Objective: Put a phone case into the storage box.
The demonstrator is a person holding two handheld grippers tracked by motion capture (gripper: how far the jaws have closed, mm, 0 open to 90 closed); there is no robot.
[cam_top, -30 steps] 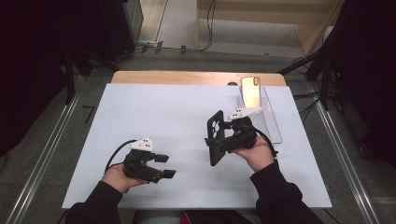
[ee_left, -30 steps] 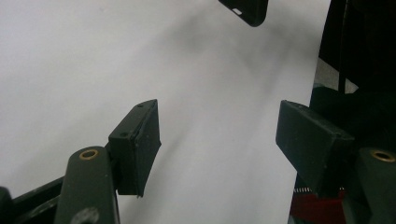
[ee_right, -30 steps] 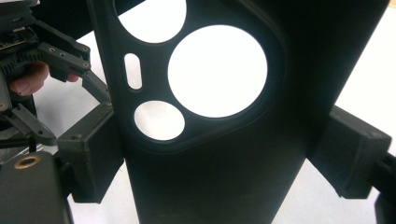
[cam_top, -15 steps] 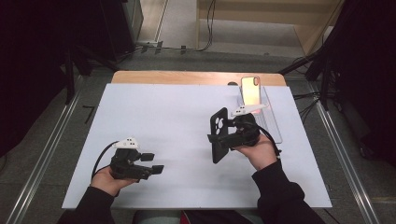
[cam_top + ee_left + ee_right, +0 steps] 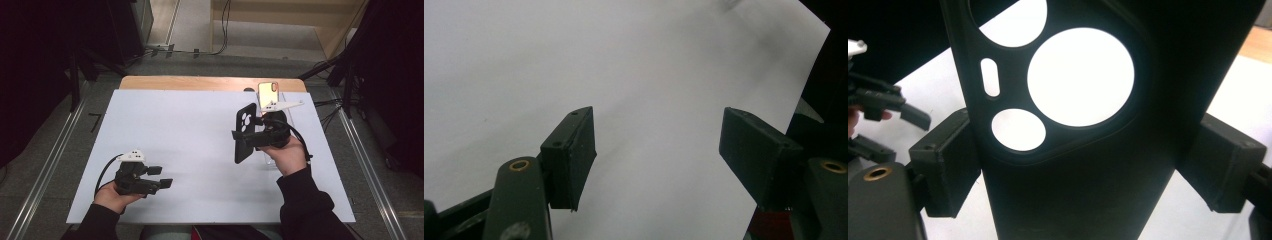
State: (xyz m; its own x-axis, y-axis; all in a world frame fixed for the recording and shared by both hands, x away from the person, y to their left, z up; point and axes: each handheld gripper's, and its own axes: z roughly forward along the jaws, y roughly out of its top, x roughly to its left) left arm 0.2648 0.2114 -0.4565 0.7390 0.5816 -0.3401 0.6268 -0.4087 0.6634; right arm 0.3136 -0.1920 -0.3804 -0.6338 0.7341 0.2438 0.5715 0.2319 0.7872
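A black phone case (image 5: pixel 244 133) with round camera cut-outs hangs upright above the right half of the white table sheet (image 5: pixel 190 130). My right gripper (image 5: pixel 243 138) is shut on it across its width. In the right gripper view the case (image 5: pixel 1083 200) stands between the two pads (image 5: pixel 945 167), which press on both its sides. A phone (image 5: pixel 267 95) with a shiny gold face leans upright just behind that hand. At the near left, my left gripper (image 5: pixel 161 176) is low over the sheet and points right; its jaws stand open with nothing between them (image 5: pixel 659 160).
The phone rests on a clear plastic stand (image 5: pixel 292 120) at the table's right rear. A wooden board edge (image 5: pixel 200 83) runs along the back of the sheet. Cables lie on the floor beyond. The other hand's gripper (image 5: pixel 883 102) appears at the left of the right gripper view.
The right hand has lifted the case up and a little toward the phone. The left hand has drifted left along the near edge, its jaws unchanged.
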